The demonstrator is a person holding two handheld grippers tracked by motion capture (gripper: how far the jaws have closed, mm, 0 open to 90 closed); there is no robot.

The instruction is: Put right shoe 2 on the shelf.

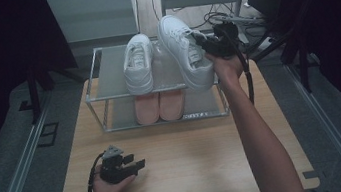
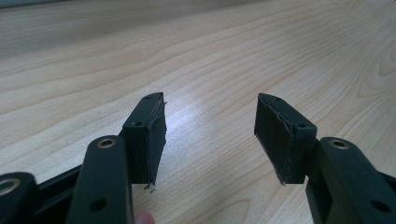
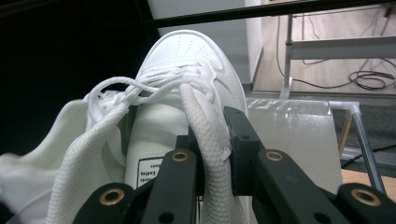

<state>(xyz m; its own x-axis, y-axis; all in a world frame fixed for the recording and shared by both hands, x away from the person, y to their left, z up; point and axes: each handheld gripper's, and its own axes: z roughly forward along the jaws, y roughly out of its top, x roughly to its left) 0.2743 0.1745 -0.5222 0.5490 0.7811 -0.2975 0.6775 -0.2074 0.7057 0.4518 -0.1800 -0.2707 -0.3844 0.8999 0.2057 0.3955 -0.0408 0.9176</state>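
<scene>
Pinching the collar wall of a white sneaker between the nearly closed pads of the right gripper, one pad pressing on the outside, the other sitting inside the opening against the lining, with a thick white lace draping down between the jaw arms. Gripping this shoe at its heel end in the high view, right gripper meeting it from the right, toe pointing away and tilting up above the top shelf of a small metal shoe rack. Hanging partly over the rack's right edge rather than lying flat on it. Lying just beside it to the left on that same top shelf, a second white sneaker, flat, toe pointing away, the two shoes close but whether touching not clear. Sitting on the lower shelf beneath, a pair of pink shoes side by side. Standing spread wide, the pads of the left gripper, clasping nothing, only bare wooden table showing between them. Resting low on the table near its front edge in the high view, left gripper in the person's hand, well apart from the rack and the shoes.
</scene>
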